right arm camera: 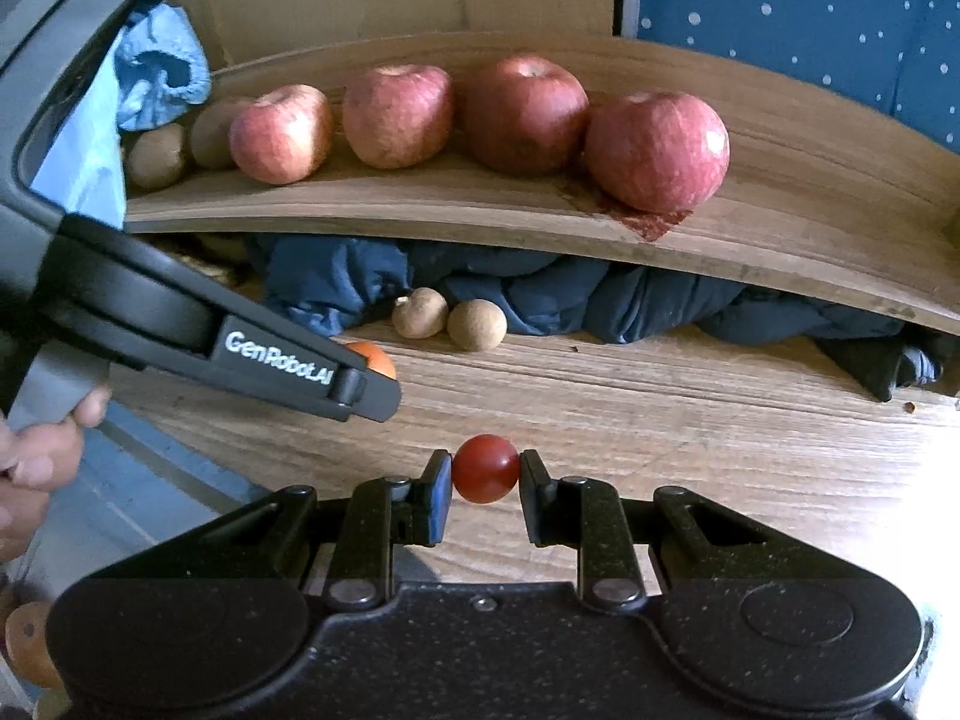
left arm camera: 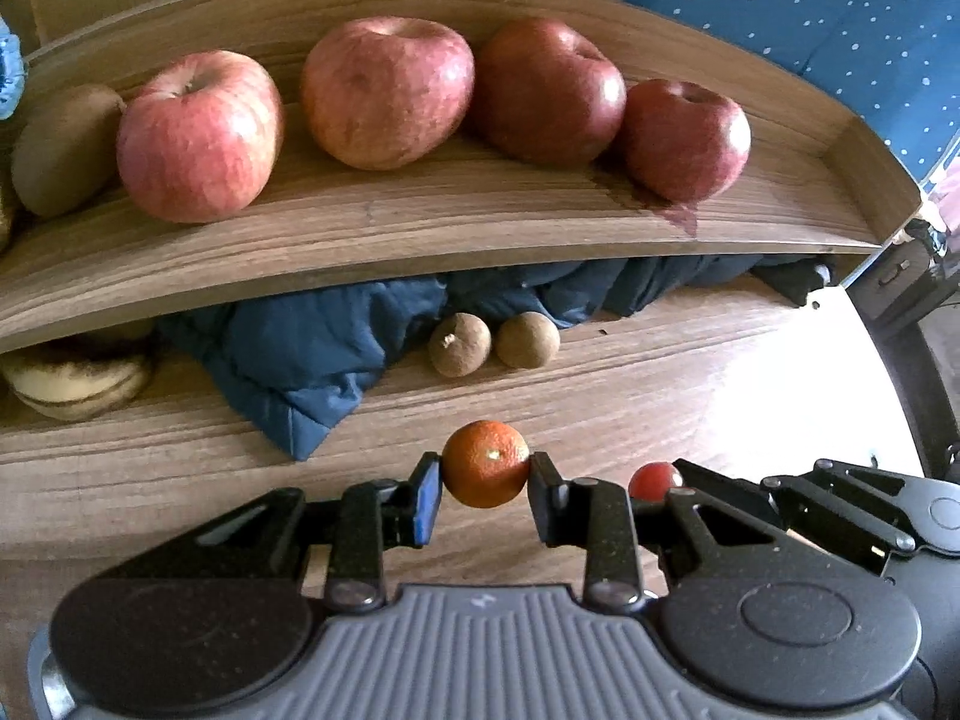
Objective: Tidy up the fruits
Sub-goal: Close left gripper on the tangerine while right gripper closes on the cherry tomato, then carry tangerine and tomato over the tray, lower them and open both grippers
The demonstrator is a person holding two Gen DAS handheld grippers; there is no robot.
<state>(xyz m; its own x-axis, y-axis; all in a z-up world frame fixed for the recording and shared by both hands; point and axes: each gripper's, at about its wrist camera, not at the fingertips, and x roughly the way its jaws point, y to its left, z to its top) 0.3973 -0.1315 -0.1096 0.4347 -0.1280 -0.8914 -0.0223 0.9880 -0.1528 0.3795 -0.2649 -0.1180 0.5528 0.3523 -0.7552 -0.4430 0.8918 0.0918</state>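
Nearest, the left gripper (left arm camera: 486, 473) is clamped on a small orange (left arm camera: 486, 463), both pads pressed to its sides, held above the wooden table (left arm camera: 690, 372). Just beside it, the right gripper (right arm camera: 485, 474) pinches a cherry tomato (right arm camera: 485, 468) the same way. Both fruits look picked and carried, so the step in hand is likely placing.

Farther back on the table, two small brown fruits (left arm camera: 493, 343) lie touching a crumpled blue cloth (left arm camera: 300, 360) under the shelf (left arm camera: 420, 222). On the shelf four apples (left arm camera: 387, 90) sit in a row, a kiwi (left arm camera: 63, 147) near its left end.

Next, each fruit needs a free spot, probably the shelf's front edge or right end, then a gentle release so nothing rolls.
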